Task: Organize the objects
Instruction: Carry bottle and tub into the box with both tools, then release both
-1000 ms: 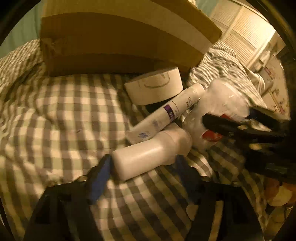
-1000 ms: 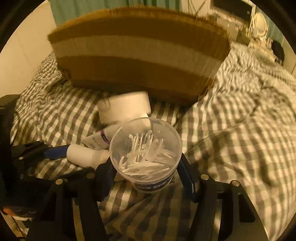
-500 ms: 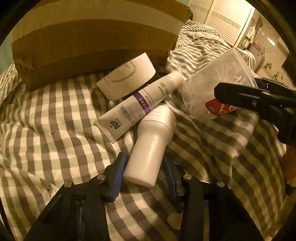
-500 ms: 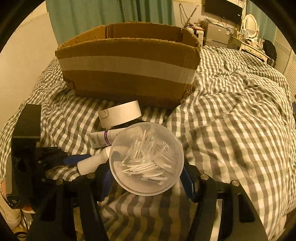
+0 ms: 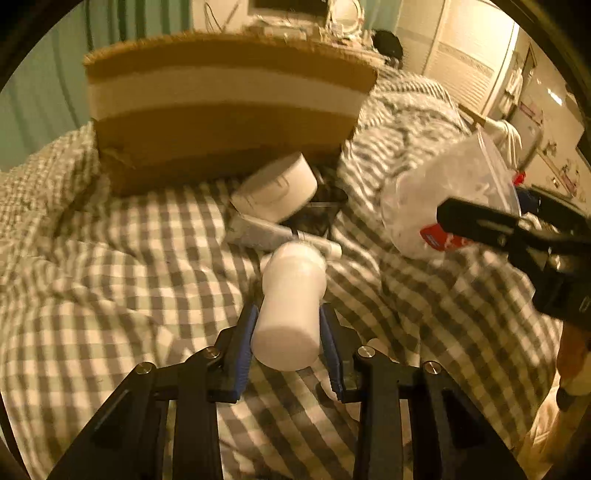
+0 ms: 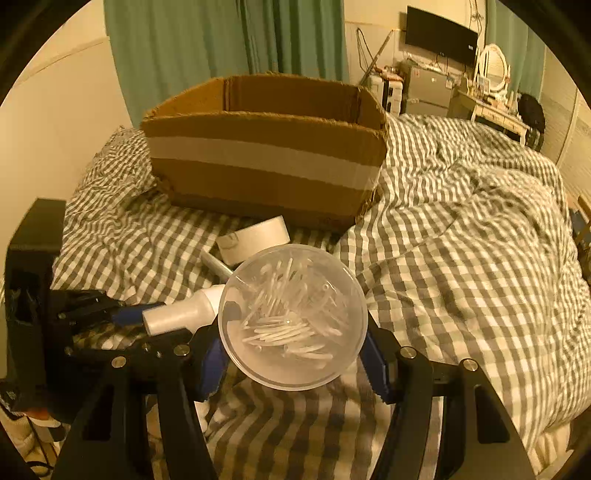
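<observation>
Warm dim light: green curtains, wall-mounted screen, cluttered desk, gingham-covered bed.

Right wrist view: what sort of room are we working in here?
Most likely a bedroom: the work surface is a bed under a checked duvet, with green curtains behind, and a wall-mounted screen and vanity mirror at the far side.
</observation>
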`<state>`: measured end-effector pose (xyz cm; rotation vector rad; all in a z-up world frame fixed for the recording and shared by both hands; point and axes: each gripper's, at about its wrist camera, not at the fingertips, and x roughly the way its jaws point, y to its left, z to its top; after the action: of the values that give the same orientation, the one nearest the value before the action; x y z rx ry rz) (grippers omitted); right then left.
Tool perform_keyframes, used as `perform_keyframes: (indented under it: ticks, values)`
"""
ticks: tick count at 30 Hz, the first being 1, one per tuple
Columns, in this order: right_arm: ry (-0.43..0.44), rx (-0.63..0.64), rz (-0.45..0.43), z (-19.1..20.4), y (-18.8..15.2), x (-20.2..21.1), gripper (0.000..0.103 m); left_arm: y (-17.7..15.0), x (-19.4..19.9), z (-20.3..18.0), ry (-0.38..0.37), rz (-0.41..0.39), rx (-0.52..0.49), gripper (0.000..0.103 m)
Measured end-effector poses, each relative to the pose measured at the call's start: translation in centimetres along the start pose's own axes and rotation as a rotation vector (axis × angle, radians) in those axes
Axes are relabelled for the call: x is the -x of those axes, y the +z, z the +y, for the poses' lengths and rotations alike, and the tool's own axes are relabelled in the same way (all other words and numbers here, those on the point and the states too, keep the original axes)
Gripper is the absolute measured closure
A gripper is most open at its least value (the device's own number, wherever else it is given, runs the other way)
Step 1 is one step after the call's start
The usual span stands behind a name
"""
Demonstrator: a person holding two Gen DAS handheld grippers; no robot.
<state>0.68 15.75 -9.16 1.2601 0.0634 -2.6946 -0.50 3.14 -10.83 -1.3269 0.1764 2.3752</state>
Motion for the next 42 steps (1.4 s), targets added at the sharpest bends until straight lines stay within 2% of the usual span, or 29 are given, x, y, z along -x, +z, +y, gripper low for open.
perform_keyframes:
  ticks: [8, 14, 20, 23, 31, 35, 38, 42]
  values:
    - [-0.002, 0.009, -0.07, 0.5, 0.3, 3.1, 0.041, 0.6, 5.5, 1.2, 0.033, -0.121, 0.05, 0.071]
    - [0.007, 0.018, -0.107, 0.8, 0.9, 4.3, 0.042, 2.5, 8.8, 1.7, 0.054, -0.205, 0.063, 0.071]
    - [-0.008, 0.039, -0.142, 0.7, 3.4, 5.3, 0.042, 5.7, 11.1, 2.8, 0.028, -0.277, 0.105, 0.071]
    - [0.006, 0.075, -0.162, 0.8, 5.6, 5.8, 0.042, 8.2, 12.4, 3.9, 0.049, -0.316, 0.144, 0.071]
    - [0.007, 0.15, -0.249, 0.9, 14.2, 6.1, 0.042, 16.7, 14.2, 5.3, 0.103, -0.385, 0.096, 0.071]
    - [0.018, 0.152, -0.234, -0.4, 19.0, 3.8, 0.042, 21.4, 12.4, 6.9, 0.103, -0.358, 0.1, 0.071]
    - [0.03, 0.121, -0.211, -2.0, 22.4, 0.9, 0.042, 24.9, 9.2, 8.6, 0.132, -0.296, 0.131, 0.071]
    - [0.037, 0.077, -0.142, -3.2, 26.4, -4.6, 0.042, 27.4, 5.3, 9.6, 0.171, -0.243, 0.126, 0.071]
